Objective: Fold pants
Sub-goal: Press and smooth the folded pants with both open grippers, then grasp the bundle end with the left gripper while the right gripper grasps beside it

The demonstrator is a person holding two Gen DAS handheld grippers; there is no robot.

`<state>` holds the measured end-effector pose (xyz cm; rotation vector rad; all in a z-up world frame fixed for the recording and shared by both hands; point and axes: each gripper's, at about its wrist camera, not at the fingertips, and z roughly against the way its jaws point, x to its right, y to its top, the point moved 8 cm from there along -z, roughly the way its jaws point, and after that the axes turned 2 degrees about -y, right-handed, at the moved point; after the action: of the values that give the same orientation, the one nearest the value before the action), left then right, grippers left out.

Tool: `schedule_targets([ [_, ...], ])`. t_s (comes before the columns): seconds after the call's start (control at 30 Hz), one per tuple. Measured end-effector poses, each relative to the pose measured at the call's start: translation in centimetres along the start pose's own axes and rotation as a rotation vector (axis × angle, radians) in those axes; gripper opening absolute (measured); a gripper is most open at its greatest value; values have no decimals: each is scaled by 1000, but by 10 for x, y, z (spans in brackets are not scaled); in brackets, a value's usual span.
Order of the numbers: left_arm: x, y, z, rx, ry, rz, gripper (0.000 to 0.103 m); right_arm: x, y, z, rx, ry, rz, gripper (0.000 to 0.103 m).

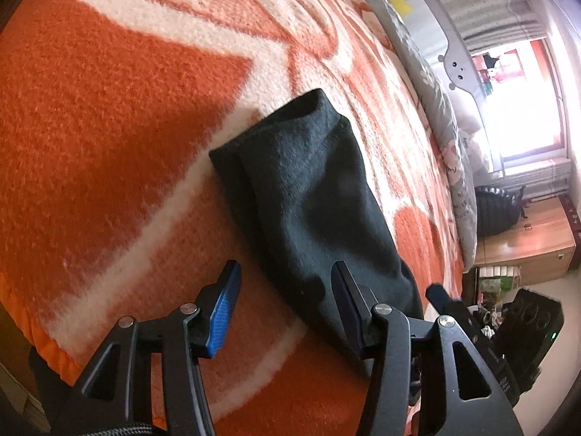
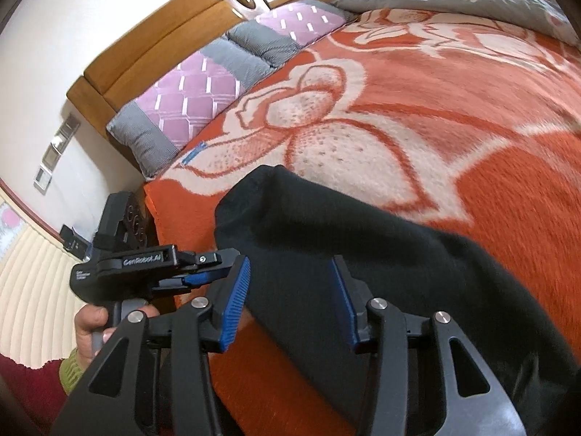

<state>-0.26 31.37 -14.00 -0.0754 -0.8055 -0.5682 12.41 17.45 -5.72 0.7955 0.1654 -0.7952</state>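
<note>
Dark pants [image 1: 301, 196] lie folded into a narrow strip on the orange and white blanket [image 1: 109, 127]. My left gripper [image 1: 287, 290] is open just above the near end of the pants, its right finger over the cloth. In the right wrist view the pants [image 2: 326, 232] run from the bed's near edge toward the right. My right gripper [image 2: 290, 290] is open and empty over them. The left gripper [image 2: 203, 269] shows there at the left, held by a hand.
The blanket [image 2: 472, 127] covers the bed. Purple and grey pillows [image 2: 203, 83] lie against the wooden headboard [image 2: 152, 47]. A grey quilt [image 1: 432, 83] runs along the far side. A wooden cabinet [image 1: 526, 239] stands beyond the bed.
</note>
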Motion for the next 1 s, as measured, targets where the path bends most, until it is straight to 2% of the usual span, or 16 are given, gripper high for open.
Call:
schedule_targets([
  [0.37,-9,14,-14,29,-12,45,52,7,45,-63,-98,-41,77,47],
  [0.53,-13,19,-19,37,-42,62,52,-1,60,-97,-180,-38,156,47],
  [0.7,-11,22,-22,47,-30,44,51,-10,63,-131,-268,-26,230,47],
  [0.77,-9,24,-25,52,-22,39,49,-11,62,-141,-301,1,238,47],
  [0.87,-7,27,-28,61,-10,42,39,-11,60,-151,-327,23,239,47],
  [0.9,-7,28,-29,64,-8,41,37,-11,60,-151,-330,25,238,46],
  [0.97,-12,32,-28,76,4,35,27,-13,59,-151,-327,46,235,28],
  [1.0,-13,33,-29,75,3,29,25,-15,59,-148,-321,51,236,26],
])
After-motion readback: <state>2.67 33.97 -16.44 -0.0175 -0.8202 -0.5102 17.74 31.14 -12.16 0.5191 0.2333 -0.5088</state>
